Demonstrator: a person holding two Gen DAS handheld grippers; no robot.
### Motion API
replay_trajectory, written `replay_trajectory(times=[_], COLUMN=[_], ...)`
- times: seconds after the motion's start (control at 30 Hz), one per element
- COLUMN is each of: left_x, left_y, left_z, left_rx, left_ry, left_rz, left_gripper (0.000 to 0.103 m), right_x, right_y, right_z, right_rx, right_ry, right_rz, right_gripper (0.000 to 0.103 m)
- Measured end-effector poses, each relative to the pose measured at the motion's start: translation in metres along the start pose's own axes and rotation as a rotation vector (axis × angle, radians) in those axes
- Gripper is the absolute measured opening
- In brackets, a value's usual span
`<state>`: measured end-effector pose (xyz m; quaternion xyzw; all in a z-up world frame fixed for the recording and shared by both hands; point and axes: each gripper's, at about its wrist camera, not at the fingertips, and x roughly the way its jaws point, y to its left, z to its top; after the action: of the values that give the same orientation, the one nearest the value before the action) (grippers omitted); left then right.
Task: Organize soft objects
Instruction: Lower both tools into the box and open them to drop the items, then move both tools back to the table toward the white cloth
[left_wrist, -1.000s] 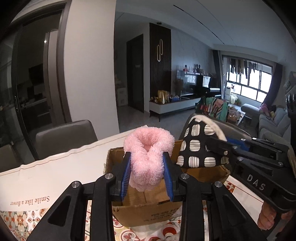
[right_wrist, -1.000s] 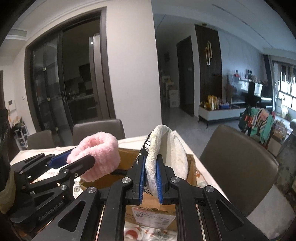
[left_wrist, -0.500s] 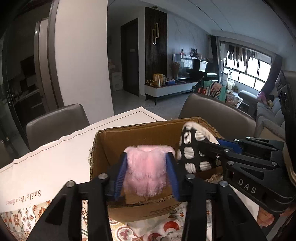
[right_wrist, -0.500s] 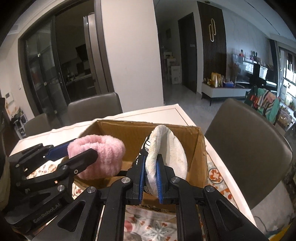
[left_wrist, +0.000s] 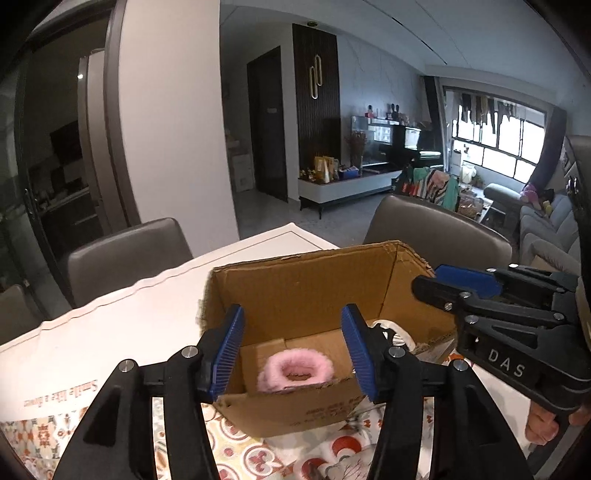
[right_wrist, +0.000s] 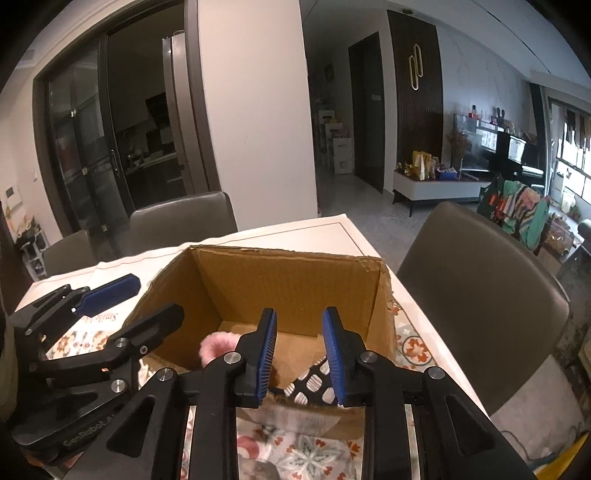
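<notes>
Both soft items lie inside the open cardboard box (left_wrist: 310, 291) on the surface (left_wrist: 122, 325), below and just ahead of the two tools poised over its near rim. The pink fluffy ring (left_wrist: 295, 371) rests flat on the box floor with its hole facing up, directly beneath and between the spread blue pads of the left hand-held gripper (left_wrist: 293, 350), whose jaws have just been opening and now press on nothing. The black slipper with white patches (right_wrist: 314, 382) lies low against the near right corner of the box, beneath the right hand-held gripper (right_wrist: 299, 354); its long axis cannot be judged from the small part showing. Those jaws have also just been opening and stand parted, empty. Each tool hangs nearest the item under it, so any coming move appears to be a withdrawal up and back, clear of the box wall. Readable writing: "DAS" on the right tool's body in the left wrist view, "GenRobot.AI" on the left tool's body in the right wrist view, and "Smile like a flower" printed upside down on the white cloth (left_wrist: 59, 393). A label on the box front is too blurred to read.
</notes>
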<state>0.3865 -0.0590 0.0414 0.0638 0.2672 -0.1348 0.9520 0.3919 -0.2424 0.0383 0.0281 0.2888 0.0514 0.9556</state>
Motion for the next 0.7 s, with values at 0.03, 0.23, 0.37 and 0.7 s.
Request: replay_trajectory(times=[0.03, 0.23, 0.37, 0.7], left_x=[-0.006, -0.036, -0.059, -0.109], left_y=[0.001, 0.003, 0.002, -0.008], left_z=[-0.001, -0.007, -0.010, -0.019], left_rx=[-0.001, -0.018, -0.028, -0.026], left_ry=[-0.007, -0.030, -0.051, -0.117], left_rz=[0.003, 0.019, 0.023, 0.053], left_gripper=[0.054, 0.057, 0.060, 0.076], right_x=[-0.003, -0.028, -0.049, -0.096], right_y=[0.001, 0.009, 0.016, 0.019], right_z=[0.000, -0.007, -0.012, -0.026], right_rx=[-0.005, -0.014, -0.023, 0.007], right_ry=[-0.002, -0.023, -0.042, -0.064], right_rz=[-0.010, -0.031, -0.021, 0.011], right_gripper=[0.028, 0.028, 0.028, 0.029])
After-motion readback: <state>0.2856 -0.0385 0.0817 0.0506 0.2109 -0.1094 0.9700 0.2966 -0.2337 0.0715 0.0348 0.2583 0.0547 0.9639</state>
